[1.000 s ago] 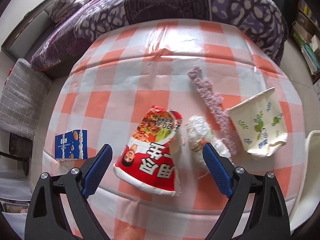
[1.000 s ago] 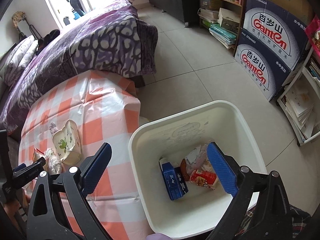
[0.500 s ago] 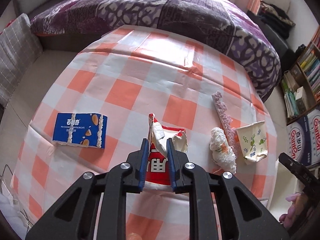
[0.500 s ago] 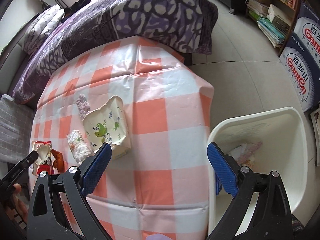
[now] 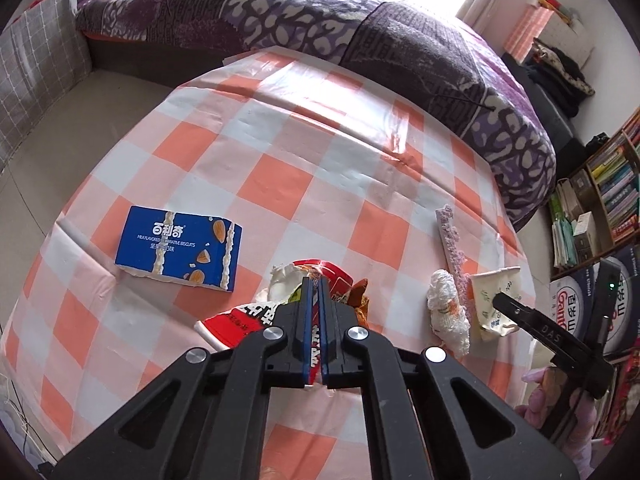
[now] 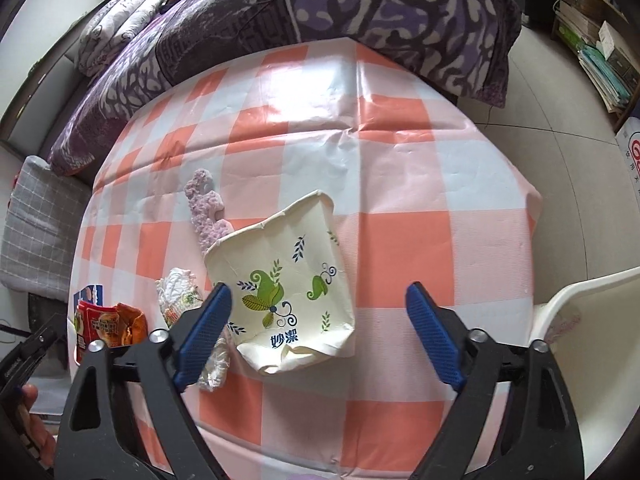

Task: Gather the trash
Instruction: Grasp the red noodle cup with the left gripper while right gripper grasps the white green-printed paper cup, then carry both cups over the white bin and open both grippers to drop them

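In the left wrist view, the left gripper (image 5: 316,292) has its jaws clamped on the crushed red noodle cup (image 5: 244,318); lift it clear and carry it across to the bin. A blue biscuit box (image 5: 178,245) lies flat on the checked counter (image 5: 320,168), well apart, with a bed (image 5: 360,40) behind.

In the right wrist view, the right gripper (image 6: 316,326) has just been closing, its jaws apart with the flattened paper cup (image 6: 286,294) between them, untouched. Come lower, then squeeze its sides. The white bin (image 6: 588,312) waits at the right edge.

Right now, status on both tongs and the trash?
Left tongs shut on red noodle cup. Right tongs open, just been closing, flattened paper cup between, untouched. Nothing in the way.
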### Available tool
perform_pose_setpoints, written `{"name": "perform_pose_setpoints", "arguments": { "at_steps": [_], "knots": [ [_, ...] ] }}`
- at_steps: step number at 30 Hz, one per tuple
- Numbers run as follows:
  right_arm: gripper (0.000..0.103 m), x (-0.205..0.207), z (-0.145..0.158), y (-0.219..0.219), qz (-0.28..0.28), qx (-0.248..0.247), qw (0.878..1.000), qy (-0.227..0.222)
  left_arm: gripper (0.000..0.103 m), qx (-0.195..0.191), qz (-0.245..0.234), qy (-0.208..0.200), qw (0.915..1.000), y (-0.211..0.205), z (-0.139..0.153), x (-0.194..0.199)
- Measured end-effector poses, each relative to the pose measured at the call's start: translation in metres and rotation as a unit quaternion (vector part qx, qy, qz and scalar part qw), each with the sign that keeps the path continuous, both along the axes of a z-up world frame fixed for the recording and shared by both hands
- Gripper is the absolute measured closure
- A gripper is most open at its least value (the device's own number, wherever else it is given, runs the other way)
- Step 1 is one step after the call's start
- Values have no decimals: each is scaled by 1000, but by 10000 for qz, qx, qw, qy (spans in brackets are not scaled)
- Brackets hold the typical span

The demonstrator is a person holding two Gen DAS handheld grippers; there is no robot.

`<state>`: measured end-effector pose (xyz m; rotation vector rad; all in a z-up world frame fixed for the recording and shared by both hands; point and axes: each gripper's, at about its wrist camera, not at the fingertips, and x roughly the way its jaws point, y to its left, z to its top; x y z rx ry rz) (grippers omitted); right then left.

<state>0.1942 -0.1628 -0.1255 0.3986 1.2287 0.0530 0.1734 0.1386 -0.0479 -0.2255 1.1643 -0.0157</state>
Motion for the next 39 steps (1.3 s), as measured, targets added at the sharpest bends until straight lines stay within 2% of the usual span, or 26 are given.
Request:
{"name": "perform_pose_setpoints", "arguments": {
  "at_steps": [1,2,3,4,5,6,9,13,15,17,18,19,20,21,22,30,39],
  "knots": [
    [54,1,-1,3,84,88,9999,-3,100,-19,-75,41,10000,-1,-1,1],
    [64,1,0,4,97,120,9999,-47,98,2,-116,72,9999,-1,-2,1],
    [73,0,3,5,89,53,9999,-93,78,51,-130,110,9998,0,-2,2],
    [78,-1,6,6,110,42,9999,-122,28,66,-146,143,9998,1,-3,3],
    [79,-2,9,5,81,72,9998,-153,10,65,-131,151,9998,3,-4,3],
    [80,-3,10,5,36,94,9998,-191,7,58,-101,121,9999,5,-4,3],
    [81,-10,19,2,-96,149,9993,-341,7,64,-198,267,9994,5,-8,5],
    [81,-18,32,-2,-176,254,9980,-546,7,492,-419,632,9959,-6,-29,8],
    [81,-23,38,-2,-157,294,9974,-640,7,555,-427,802,9943,-7,-41,10],
    [81,-26,43,-2,-140,323,9970,-688,26,527,-421,914,9935,-7,-48,10],
    [81,-28,45,-1,-134,310,9968,-724,46,516,-420,998,9928,-7,-51,10],
    [81,-31,48,-1,-131,281,9966,-768,49,442,-396,997,9932,-5,-50,9],
    [81,-33,51,-1,-136,265,9962,-816,53,400,-363,924,9943,-4,-47,8],
    [81,-35,54,-1,-149,269,9958,-864,66,379,-334,821,9953,-3,-42,6],
    [81,-37,56,-2,-161,279,9953,-910,70,367,-309,708,9963,-2,-36,5],
    [81,-53,82,-11,-329,98,9896,-1398,73,363,-53,-224,9991,-4,8,-12],
    [81,-71,105,-23,-641,-429,9796,-1858,72,1050,11,-1080,9886,-36,33,-30]
  ]
}}
